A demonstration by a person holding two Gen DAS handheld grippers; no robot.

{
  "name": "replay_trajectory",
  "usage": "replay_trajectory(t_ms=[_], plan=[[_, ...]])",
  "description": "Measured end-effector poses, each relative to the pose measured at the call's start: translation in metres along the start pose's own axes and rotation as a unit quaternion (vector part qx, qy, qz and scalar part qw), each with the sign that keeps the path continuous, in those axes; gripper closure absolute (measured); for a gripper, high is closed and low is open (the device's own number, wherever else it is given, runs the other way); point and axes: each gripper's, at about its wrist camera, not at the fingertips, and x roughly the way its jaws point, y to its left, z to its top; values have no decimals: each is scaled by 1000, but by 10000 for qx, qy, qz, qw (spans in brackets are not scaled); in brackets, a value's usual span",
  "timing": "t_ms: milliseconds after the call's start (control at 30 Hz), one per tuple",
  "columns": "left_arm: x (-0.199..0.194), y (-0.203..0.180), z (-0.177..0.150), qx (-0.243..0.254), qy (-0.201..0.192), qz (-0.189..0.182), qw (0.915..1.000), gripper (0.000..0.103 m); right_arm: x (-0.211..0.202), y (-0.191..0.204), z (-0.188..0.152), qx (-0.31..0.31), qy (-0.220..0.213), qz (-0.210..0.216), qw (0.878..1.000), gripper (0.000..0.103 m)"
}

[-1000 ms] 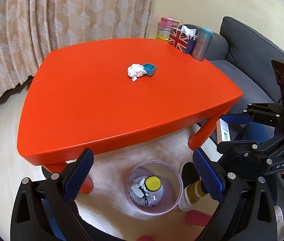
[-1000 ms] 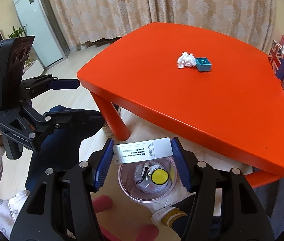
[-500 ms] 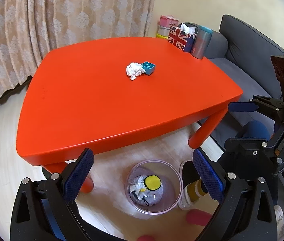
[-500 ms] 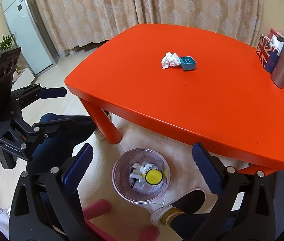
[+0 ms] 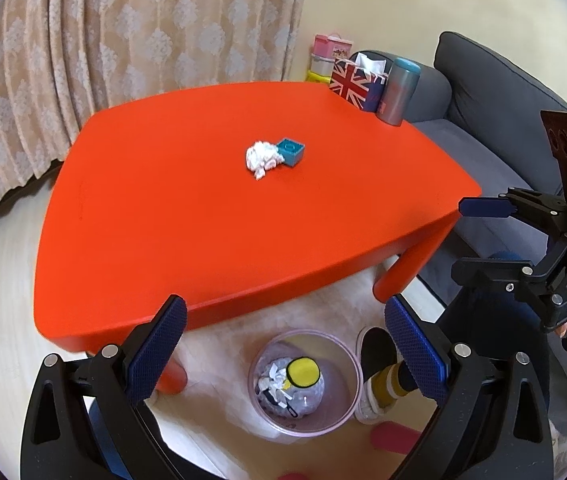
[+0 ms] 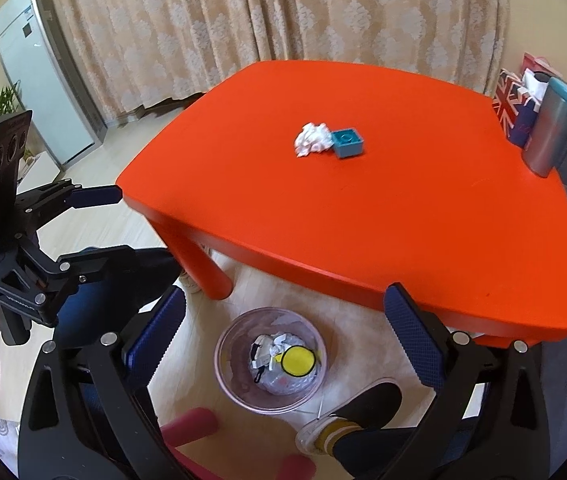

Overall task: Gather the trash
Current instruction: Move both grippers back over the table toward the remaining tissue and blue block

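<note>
Trash bin (image 6: 270, 360) sits on the floor near the red table (image 6: 403, 208), directly under your right gripper (image 6: 285, 336), jaws spread wide and empty, seemingly for a drop. Left gripper (image 5: 285, 344) is likewise open. Crumpled tissue (image 6: 312, 139) waits mid-table, touching a blue block (image 6: 348, 143).

Desk (image 5: 203, 220) orange-red; crumpled tissue (image 5: 261, 156) white; small box (image 5: 291, 151) teal; curtain (image 5: 123, 32) beige, diamond-patterned; bin (image 6: 227, 376) translucent pink.
</note>
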Motion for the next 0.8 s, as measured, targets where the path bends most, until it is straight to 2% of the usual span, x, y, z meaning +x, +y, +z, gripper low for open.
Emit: replay_trajectory(t_ms=[433,800], plan=[[19,8,51,123,18,-26,9999,8,-6,-33,39,176,-117,-161,9996,5],[57,20,92,282,259,-37,9993,8,7,-55,66,250,-59,-198,9995,5]])
